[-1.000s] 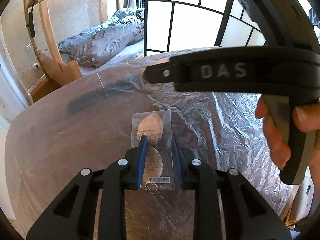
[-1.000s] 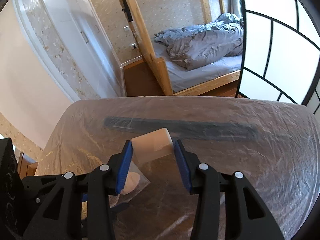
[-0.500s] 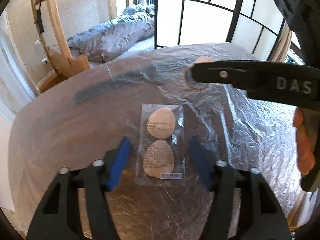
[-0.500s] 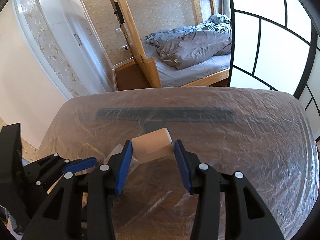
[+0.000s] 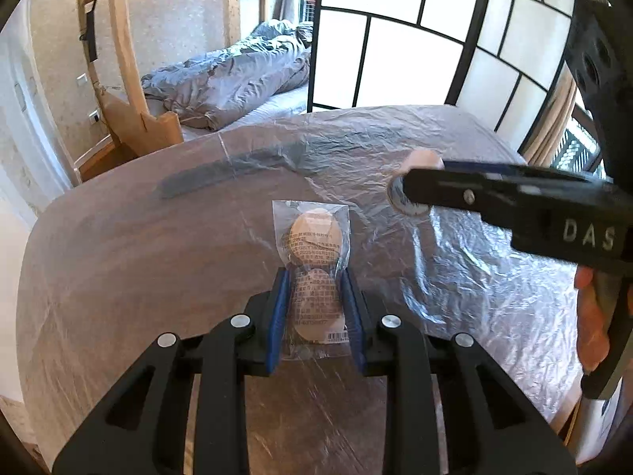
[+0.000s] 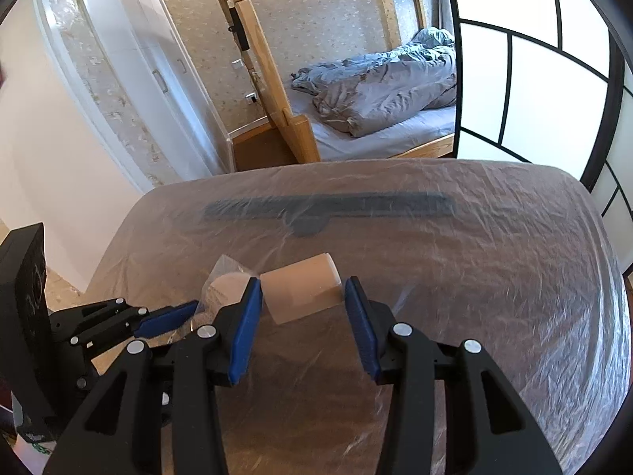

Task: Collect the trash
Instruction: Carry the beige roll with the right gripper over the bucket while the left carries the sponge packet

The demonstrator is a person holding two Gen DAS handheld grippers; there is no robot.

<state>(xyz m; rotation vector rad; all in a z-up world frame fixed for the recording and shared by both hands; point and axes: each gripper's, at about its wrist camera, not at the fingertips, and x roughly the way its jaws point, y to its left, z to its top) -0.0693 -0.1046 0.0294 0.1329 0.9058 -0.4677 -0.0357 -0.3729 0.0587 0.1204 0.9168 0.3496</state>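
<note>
A clear plastic packet with two tan oval pads point(image 5: 314, 253) lies on the plastic-covered table. My left gripper point(image 5: 315, 283) has closed its blue fingers against the packet's two sides. My right gripper point(image 6: 302, 297) is shut on a tan cardboard roll point(image 6: 302, 295) and holds it just above the table. In the left wrist view the right gripper point(image 5: 419, 182) reaches in from the right with the roll's end point(image 5: 421, 158) showing. In the right wrist view the packet point(image 6: 223, 283) and the left gripper's blue finger point(image 6: 166, 318) sit at lower left.
The table point(image 6: 474, 277) is wrapped in crinkled clear film, with a long dark strip point(image 6: 328, 204) under it near the far edge. A bunk bed with a grey duvet point(image 6: 379, 91) stands beyond, and a paned screen point(image 5: 395, 63) at the right.
My left gripper opened wide around the packet, then closed on its sides. My right gripper drew back to the right, still holding the roll.
</note>
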